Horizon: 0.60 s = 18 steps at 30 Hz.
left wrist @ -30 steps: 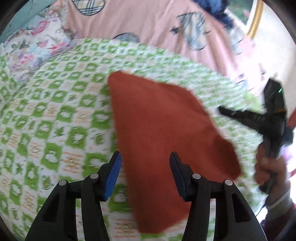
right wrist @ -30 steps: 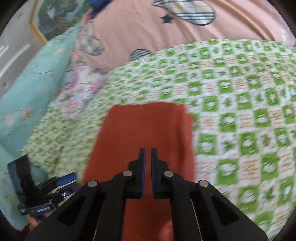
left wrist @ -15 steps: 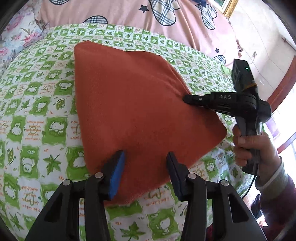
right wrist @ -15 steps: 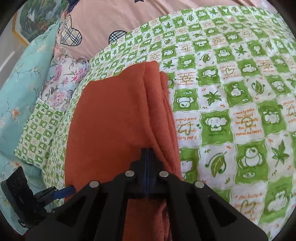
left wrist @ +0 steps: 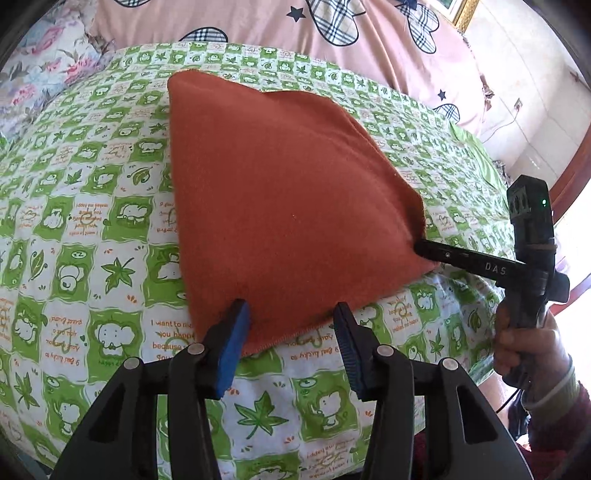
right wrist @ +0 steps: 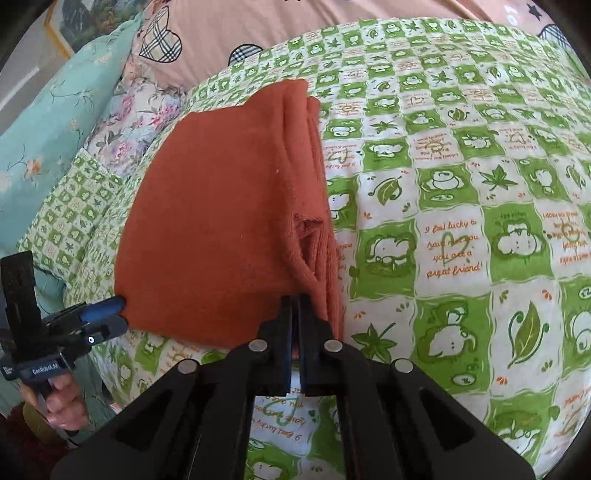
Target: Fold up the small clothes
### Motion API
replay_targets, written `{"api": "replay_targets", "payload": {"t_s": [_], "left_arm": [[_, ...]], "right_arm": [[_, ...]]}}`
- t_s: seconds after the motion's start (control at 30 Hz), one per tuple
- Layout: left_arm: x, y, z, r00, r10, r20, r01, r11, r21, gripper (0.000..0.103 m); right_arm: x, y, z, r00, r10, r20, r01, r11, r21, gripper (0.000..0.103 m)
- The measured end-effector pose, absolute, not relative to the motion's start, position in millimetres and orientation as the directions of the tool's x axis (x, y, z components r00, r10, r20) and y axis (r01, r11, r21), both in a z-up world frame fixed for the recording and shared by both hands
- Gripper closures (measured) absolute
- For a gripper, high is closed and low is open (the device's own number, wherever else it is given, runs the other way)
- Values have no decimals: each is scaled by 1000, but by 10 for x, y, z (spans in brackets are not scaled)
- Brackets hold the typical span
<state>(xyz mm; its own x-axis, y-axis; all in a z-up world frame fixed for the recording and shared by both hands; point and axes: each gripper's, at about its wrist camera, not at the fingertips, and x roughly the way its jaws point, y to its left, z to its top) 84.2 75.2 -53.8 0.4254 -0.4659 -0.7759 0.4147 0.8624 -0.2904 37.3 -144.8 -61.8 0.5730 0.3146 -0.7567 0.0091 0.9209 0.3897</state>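
Note:
A folded rust-orange garment (left wrist: 288,206) lies on the green-and-white checked bedspread (left wrist: 92,258); it also shows in the right wrist view (right wrist: 214,240), with layered folds along its right side. My left gripper (left wrist: 291,325) is open, its jaws spread either side of the garment's near corner, holding nothing. My right gripper (right wrist: 295,299) is shut on the garment's near edge; in the left wrist view its closed tips (left wrist: 419,245) meet the garment's right corner.
A pink quilt with plaid hearts (left wrist: 332,33) lies behind the bedspread. A teal pillow (right wrist: 48,122) and a floral pillow (right wrist: 129,122) sit at the left. The bed's edge runs close to both hands; a tiled floor (left wrist: 517,92) shows beyond.
The garment has settled flat on the bedspread. My right gripper has pinched its edge and stays shut on it. My left gripper has drawn back slightly toward the near corner, still open.

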Motion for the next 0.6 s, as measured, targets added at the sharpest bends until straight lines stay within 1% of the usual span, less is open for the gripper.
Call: {"api": "replay_targets", "payload": {"t_s": [0.13,0.3,0.4,0.47,0.53,0.6], "left_arm": [[815,757,-526,428,-458,-779,417,865,-280,54],[807,861,-407,441,-456,-773,393,872,-291,54],[847,976,-252,498,-428,-754,357,894,-272,47],[926,1054,-213,527,-405,-747,321,909,-266,39],[1047,1092,-242,535,-369,-760,284,926,-249,39],[1175,1096,-303,532,-334,-778,252,940,-231,39]], "right_arm": [[373,-1426,-592,567,313,-762,18,920,392,100],[345,-1459,-420,590,328,-737,31,904,427,99],[431,-1481,-249,624,337,-705,21,894,447,98],[583,-1478,-161,636,343,-692,8,893,450,97],[832,-1441,-85,651,356,-670,-22,891,453,97],[1105,-1389,-115,629,395,-669,-38,876,481,96]]}}
